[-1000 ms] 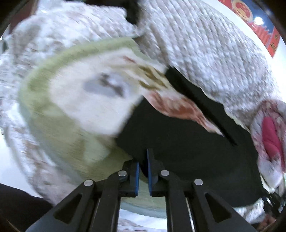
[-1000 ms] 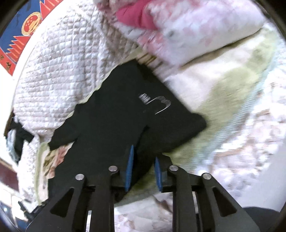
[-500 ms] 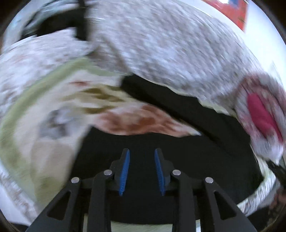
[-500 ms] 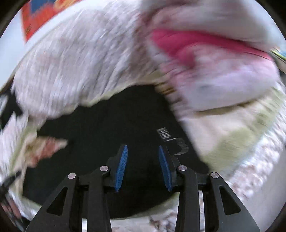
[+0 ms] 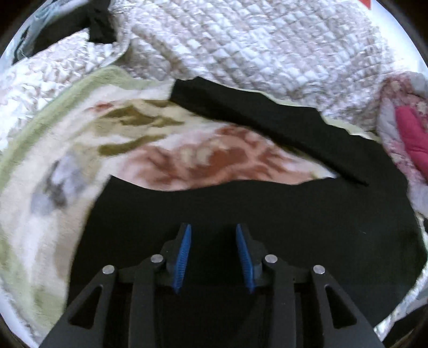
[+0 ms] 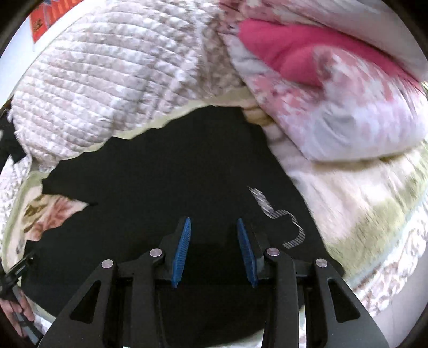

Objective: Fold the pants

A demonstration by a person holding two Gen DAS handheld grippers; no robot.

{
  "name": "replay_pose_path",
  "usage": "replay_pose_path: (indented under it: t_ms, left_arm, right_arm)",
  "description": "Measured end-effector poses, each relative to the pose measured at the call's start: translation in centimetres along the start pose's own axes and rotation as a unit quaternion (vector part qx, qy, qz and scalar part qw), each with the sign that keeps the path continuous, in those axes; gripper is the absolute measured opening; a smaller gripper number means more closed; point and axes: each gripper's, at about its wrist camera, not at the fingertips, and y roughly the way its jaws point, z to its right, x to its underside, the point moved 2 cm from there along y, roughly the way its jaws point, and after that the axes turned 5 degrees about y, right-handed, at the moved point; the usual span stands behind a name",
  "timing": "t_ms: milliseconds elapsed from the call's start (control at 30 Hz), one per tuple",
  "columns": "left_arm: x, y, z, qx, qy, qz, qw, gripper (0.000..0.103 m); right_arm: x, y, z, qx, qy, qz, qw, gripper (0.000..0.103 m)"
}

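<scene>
Black pants [image 5: 281, 208] lie spread on a floral blanket on a bed, the two legs apart in a V with blanket showing between them. In the right wrist view the pants [image 6: 174, 171] show a white printed logo [image 6: 283, 219] near the waist side. My left gripper [image 5: 213, 233] is open and empty, hovering over the near leg. My right gripper [image 6: 213, 227] is open and empty, hovering over the upper part of the pants just left of the logo.
A floral cream and green blanket [image 5: 80, 150] lies under the pants. A quilted beige bedspread [image 5: 254, 45] is bunched behind. A pink floral pillow or duvet [image 6: 334, 88] lies at the right. A dark garment [image 5: 88, 18] sits at the far left corner.
Both grippers were closed on the pants fabric one second ago; both have opened, let go, and now hover over the pants laid flat.
</scene>
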Motion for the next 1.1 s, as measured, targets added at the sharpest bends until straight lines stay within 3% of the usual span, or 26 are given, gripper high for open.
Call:
replay_pose_path:
  t_ms: [133, 333, 500, 600, 733, 800, 933, 1100]
  left_arm:
    - [-1.7, -0.4, 0.2, 0.011, -0.004, -0.001, 0.9999, 0.038]
    - [-3.3, -2.0, 4.4, 0.048, 0.056, 0.019, 0.9971, 0.039]
    - [-2.8, -1.1, 7.3, 0.082, 0.088, 0.021, 0.9925, 0.039]
    - [-2.2, 0.3, 7.5, 0.065, 0.097, 0.011, 0.9932, 0.039]
    - [-2.5, 1.3, 6.0, 0.053, 0.074, 0.006, 0.9958, 0.039]
    - [-2.7, 1.2, 5.8, 0.050, 0.070, 0.010, 0.9962, 0.039]
    - [-2.7, 0.5, 5.6, 0.034, 0.070, 0.022, 0.9967, 0.039]
    - [-2.6, 0.2, 4.4, 0.021, 0.060, 0.027, 0.9976, 0.039]
  right_arm:
    - [-1.0, 1.2, -2.6, -0.022, -0.025, -0.009, 0.999, 0.049]
    - [-0.9, 3.4, -6.3, -0.044, -0.079, -0.034, 0.995, 0.049]
    - [0.9, 4.6, -8.5, -0.061, -0.118, -0.043, 0.990, 0.049]
    - [1.1, 5.5, -7.9, -0.039, -0.119, -0.047, 0.991, 0.049]
    - [0.1, 7.0, -4.3, 0.002, -0.055, -0.062, 0.997, 0.049]
    - [-0.2, 6.9, -3.2, -0.023, -0.026, -0.065, 0.997, 0.049]
    - [-0.4, 5.1, -4.0, -0.004, -0.055, -0.019, 0.998, 0.049]
    - [0.0, 5.2, -4.4, -0.012, -0.063, -0.024, 0.998, 0.049]
